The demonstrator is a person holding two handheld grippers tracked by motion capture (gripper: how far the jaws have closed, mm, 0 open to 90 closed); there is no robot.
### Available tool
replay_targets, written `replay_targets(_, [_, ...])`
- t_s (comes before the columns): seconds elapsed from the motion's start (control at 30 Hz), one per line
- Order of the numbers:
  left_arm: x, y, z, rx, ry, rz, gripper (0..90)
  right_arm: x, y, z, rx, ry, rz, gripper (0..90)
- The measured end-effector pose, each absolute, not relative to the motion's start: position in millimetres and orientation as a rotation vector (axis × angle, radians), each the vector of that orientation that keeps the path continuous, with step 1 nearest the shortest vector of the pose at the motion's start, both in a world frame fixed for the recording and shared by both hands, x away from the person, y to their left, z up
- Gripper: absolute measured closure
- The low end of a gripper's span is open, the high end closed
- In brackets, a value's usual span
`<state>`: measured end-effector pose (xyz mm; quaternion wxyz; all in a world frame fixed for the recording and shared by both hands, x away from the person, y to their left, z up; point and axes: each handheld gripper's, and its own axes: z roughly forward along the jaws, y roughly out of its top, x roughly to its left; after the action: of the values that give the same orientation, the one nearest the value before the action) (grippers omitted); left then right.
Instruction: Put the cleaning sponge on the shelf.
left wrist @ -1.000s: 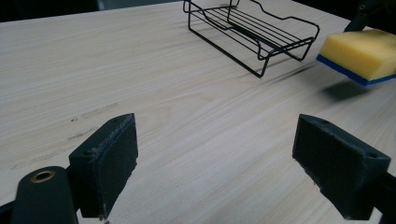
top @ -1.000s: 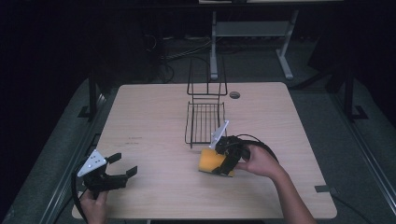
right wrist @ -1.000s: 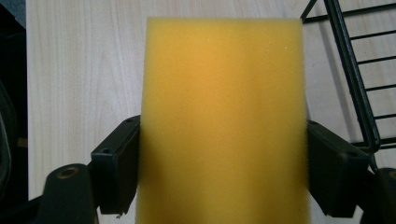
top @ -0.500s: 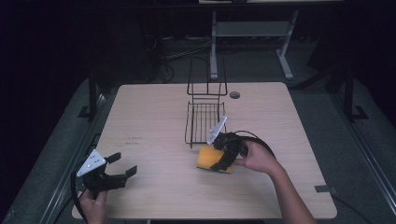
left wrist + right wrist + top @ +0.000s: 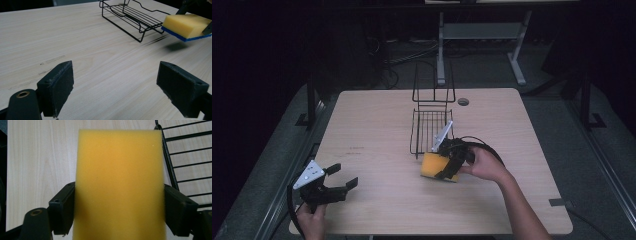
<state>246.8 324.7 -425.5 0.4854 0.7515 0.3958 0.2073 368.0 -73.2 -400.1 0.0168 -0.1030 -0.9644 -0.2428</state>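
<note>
The right tongs [image 5: 447,166] were clamped on a thick yellow foam sponge with a thin blue scouring layer underneath [image 5: 435,166]. In the right gripper view the two black jaws pressed against the sponge's [image 5: 120,185] opposite long sides, and the block reached forward well beyond their tips. The left gripper view showed the sponge [image 5: 186,25] lifted clear of the pale wooden table [image 5: 377,125], with its shadow lying on the wood below it and the blue layer facing down.

Just beyond the right tongs and their load stood a black wire rack with a flat barred tray and an upright looped back [image 5: 430,125]. In the right gripper view the rack's [image 5: 180,162] near edge ran just beside the sponge, and from the high view the sponge sat close against the rack's front rim; whether they touched could not be told.

The left tongs [image 5: 334,181] were well apart from all this, at the near left corner of the table, held in the person's left hand [image 5: 311,220]. Their jaws were spread wide with nothing between them, bare wood showing in the gap in the left gripper view [image 5: 112,92]. The person's right hand [image 5: 484,165] gripped the right tongs from behind.
</note>
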Motion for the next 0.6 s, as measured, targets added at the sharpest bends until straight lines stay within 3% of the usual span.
replay_targets(0.6, [247,326,-426,1.822,0.968,0.503,13.4,387,-62,-395,-0.297,-3.014,-0.731,22.1])
